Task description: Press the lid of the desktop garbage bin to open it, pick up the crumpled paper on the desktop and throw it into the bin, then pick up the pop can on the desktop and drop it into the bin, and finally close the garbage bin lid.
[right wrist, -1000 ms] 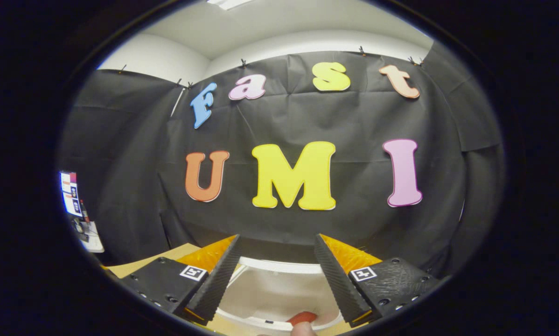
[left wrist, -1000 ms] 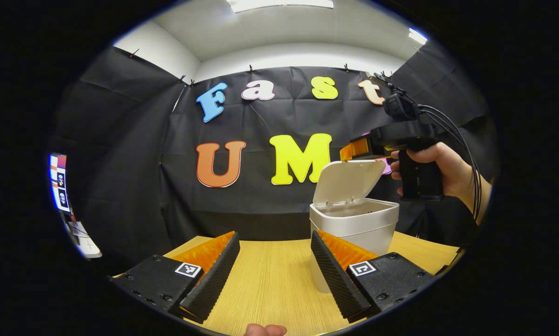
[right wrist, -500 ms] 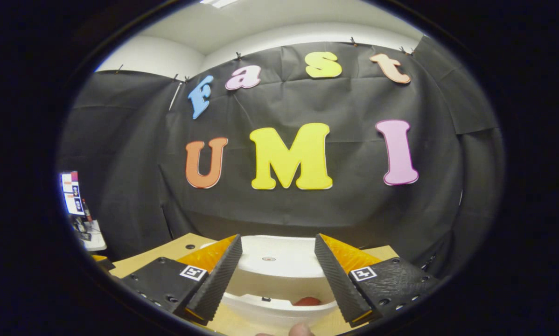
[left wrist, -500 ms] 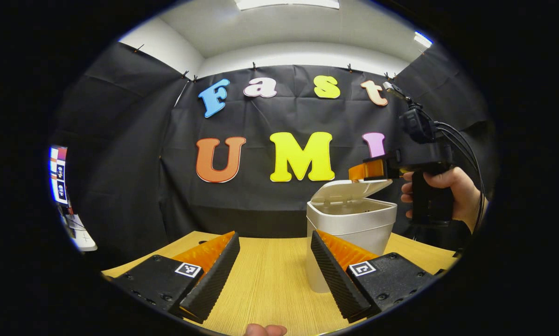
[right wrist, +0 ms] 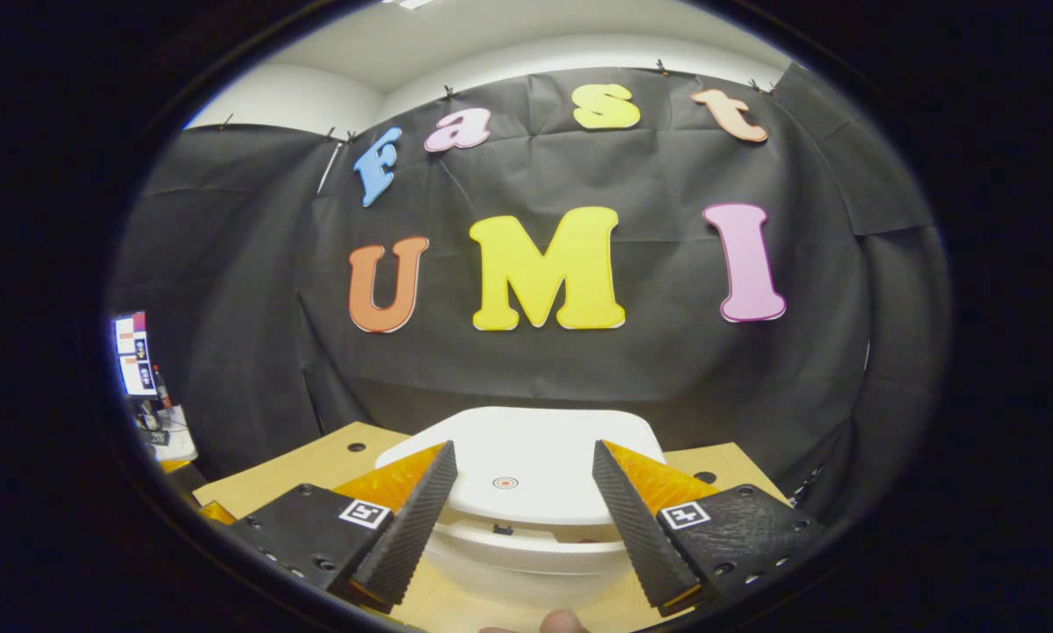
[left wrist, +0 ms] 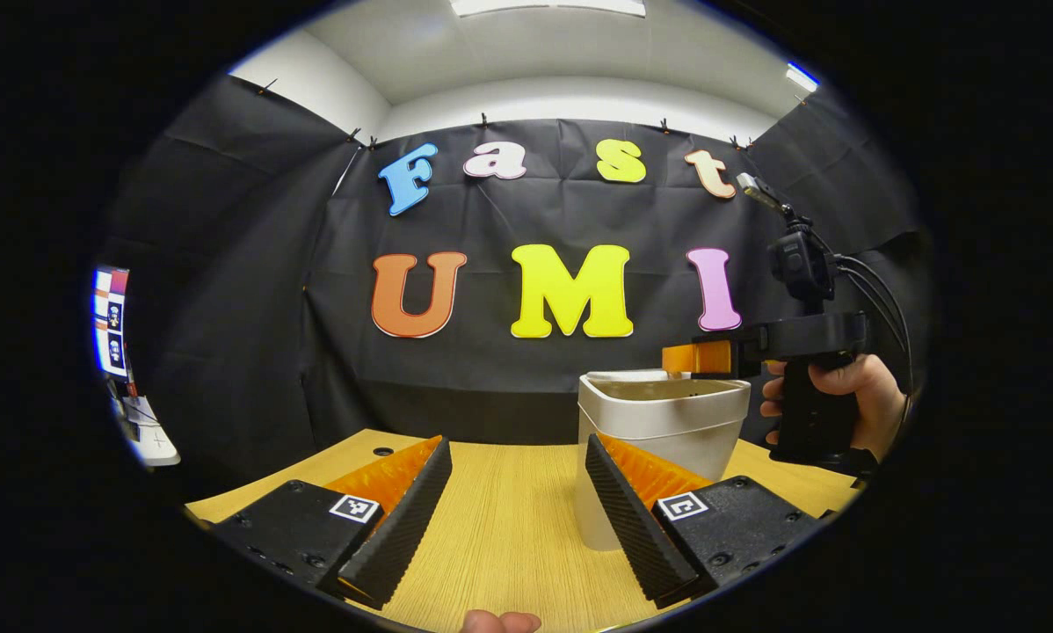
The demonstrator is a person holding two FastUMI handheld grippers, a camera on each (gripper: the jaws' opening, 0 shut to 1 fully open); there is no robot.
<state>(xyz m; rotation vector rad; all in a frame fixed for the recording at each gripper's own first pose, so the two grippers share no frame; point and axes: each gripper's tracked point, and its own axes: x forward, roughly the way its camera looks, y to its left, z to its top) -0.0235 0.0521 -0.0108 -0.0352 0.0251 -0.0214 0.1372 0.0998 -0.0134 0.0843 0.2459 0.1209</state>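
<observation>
The white desktop bin point(left wrist: 663, 431) stands on the wooden table right of centre in the left gripper view. Its lid point(left wrist: 625, 376) lies almost flat on the rim. My right gripper point(left wrist: 692, 359), held by a hand point(left wrist: 834, 387), hovers level at the lid's right edge. In the right gripper view the lid point(right wrist: 518, 470) is just below and ahead, with a thin gap left above the bin's rim point(right wrist: 526, 538). My right gripper point(right wrist: 522, 448) is open, its fingers spread over the lid. My left gripper point(left wrist: 516, 441) is open and empty, low over the table left of the bin. The lid hides the bin's inside.
The wooden table point(left wrist: 509, 545) runs back to the black cloth wall. It has small holes point(left wrist: 377, 451) near its far edge. A lit screen and a shelf point(left wrist: 112, 325) stand at the far left. A fingertip point(left wrist: 500, 622) shows at the bottom edge.
The lid has swung down from upright to nearly flat. My right gripper came down with it and now sits lower over the bin. My left gripper has hardly moved.
</observation>
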